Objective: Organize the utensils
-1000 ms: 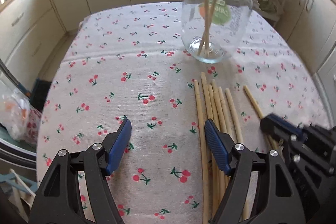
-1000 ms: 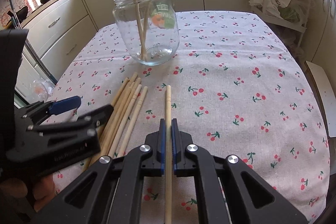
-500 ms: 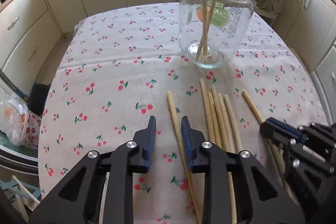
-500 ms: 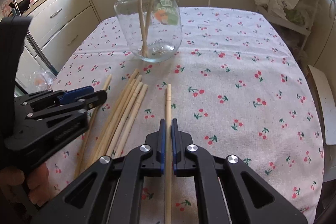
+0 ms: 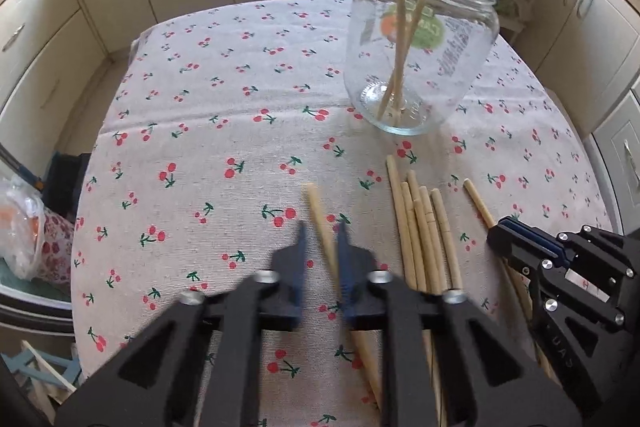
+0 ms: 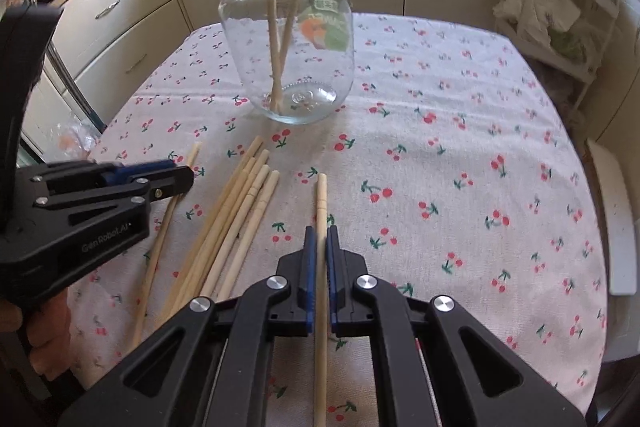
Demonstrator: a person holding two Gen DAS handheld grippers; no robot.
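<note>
A table under a cherry-print cloth is seen, with a glass jar standing on it as the landmark; two chopsticks already lean inside the jar. In front of the jar, a loose bundle of chopsticks lies on the cloth. To the bundle's right, the right gripper is clenched on a single chopstick. To the bundle's left, the left gripper has just been closing around another chopstick; its jaws are blurred, and whether the stick is pinched yet cannot be told. The step is best done by firm seating of each stick before lifting, then tipping it upright over the jar's mouth without knocking the leaning pair. On the left gripper's side "Gen Robot.AI" is read; the jar's label is unreadable.
</note>
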